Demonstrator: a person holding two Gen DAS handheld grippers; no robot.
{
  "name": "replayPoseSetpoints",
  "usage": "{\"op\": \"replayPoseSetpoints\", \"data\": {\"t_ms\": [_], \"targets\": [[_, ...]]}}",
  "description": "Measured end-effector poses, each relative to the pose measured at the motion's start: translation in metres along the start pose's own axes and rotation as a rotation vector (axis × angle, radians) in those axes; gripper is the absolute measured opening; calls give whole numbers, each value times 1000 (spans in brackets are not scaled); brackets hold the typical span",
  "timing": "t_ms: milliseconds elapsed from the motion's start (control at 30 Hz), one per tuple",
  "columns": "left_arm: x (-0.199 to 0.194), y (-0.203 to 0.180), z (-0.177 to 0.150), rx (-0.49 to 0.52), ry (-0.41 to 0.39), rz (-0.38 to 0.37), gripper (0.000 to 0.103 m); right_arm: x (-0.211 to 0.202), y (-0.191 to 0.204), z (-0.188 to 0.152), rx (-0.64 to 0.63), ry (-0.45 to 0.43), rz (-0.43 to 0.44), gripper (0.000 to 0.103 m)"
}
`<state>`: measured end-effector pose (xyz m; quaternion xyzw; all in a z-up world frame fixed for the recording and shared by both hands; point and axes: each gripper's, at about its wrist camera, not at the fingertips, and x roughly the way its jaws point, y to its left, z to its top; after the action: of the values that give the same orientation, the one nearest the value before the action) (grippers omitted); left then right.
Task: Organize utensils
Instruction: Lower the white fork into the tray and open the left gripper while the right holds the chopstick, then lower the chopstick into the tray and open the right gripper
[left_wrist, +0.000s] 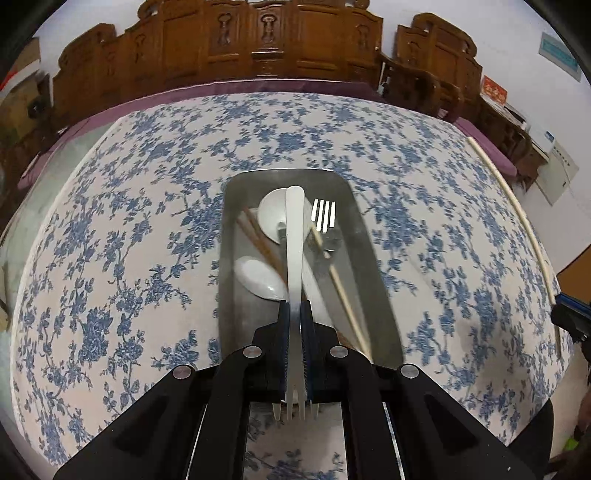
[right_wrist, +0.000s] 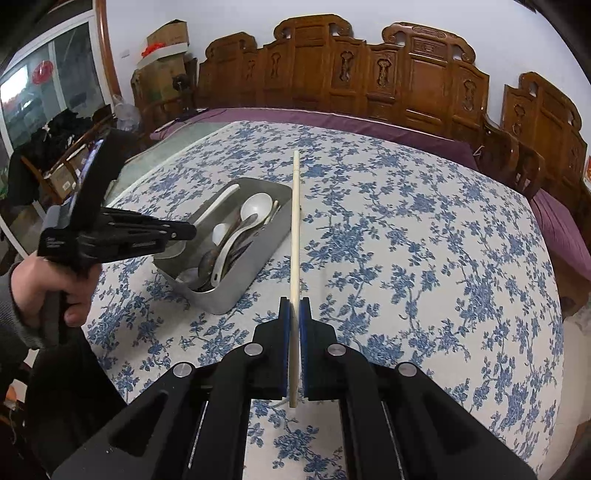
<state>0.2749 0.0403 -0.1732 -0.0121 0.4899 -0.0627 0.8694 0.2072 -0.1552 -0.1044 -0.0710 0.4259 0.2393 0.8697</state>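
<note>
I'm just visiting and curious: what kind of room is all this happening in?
Most likely a home dining or living room. A table under a blue floral tablecloth holds a metal tray of spoons and chopsticks, carved wooden chairs line the wall, and cardboard boxes are stacked in the corner.

carved wooden chairs (right_wrist: 413, 70) | pale wall (right_wrist: 236, 18) | glass door (right_wrist: 48, 85) left

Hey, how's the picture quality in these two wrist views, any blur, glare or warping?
Left wrist view: strong fisheye bending of the tablecloth, motion smear on the metal tray; the held white fork stays sharp. Right wrist view: same warping, crisper overall, with the held chopstick sharp and window brightness at the left.
</note>
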Motion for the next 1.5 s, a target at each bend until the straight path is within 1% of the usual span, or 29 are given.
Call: {"op": "replayPoseSetpoints", "data": {"t_ms": [267, 367, 500, 567, 600, 633, 700, 767, 800, 867, 933, 967, 1000, 1033, 1100, 1267, 1367, 1400, 1500], "targets": [[18, 14, 8, -13, 16, 8, 5, 16, 15, -2, 1, 27, 7, 6], [25, 21, 12, -36, 31, -4, 5, 23, 19, -2, 6, 36, 7, 6], [21, 25, 14, -52, 26, -17, 7, 33, 26, 3, 6, 46, 13, 6], [16, 27, 13, -53, 17, -25, 14, 38, 31, 7, 8, 49, 20, 6], [12, 28, 13, -52, 8, -27, 20, 41, 33, 9, 8, 50, 23, 6], [9, 29, 12, -50, 0, -28, 22, 44, 36, 11, 10, 51, 27, 6], [3, 31, 12, -44, -9, -30, 23, 50, 42, 16, 11, 55, 37, 6], [-2, 34, 10, -42, -14, -35, 28, 58, 48, 21, 14, 62, 41, 6], [-7, 36, 9, -38, -20, -36, 33, 61, 50, 23, 16, 66, 45, 6], [-12, 39, 8, -27, -28, -32, 36, 70, 57, 27, 18, 74, 53, 6], [-19, 43, 6, -14, -39, -17, 42, 78, 63, 31, 18, 83, 59, 6], [-21, 45, 5, -13, -44, -14, 43, 84, 67, 34, 19, 90, 63, 6], [-25, 48, 4, -11, -51, -11, 46, 88, 69, 35, 21, 94, 68, 6], [-29, 51, 4, -10, -58, -7, 55, 93, 71, 37, 24, 99, 72, 6], [-34, 57, 2, -6, -73, -2, 63, 103, 76, 40, 32, 113, 81, 6], [-39, 77, -2, -19, -77, 9, 73, 126, 89, 47, 44, 144, 77, 6], [-40, 86, -6, -30, -75, 12, 75, 137, 96, 53, 49, 155, 72, 6], [-40, 91, -7, -35, -75, 15, 79, 140, 96, 55, 49, 159, 69, 6], [-41, 100, -11, -47, -77, 17, 80, 151, 96, 59, 56, 170, 43, 6]]}}
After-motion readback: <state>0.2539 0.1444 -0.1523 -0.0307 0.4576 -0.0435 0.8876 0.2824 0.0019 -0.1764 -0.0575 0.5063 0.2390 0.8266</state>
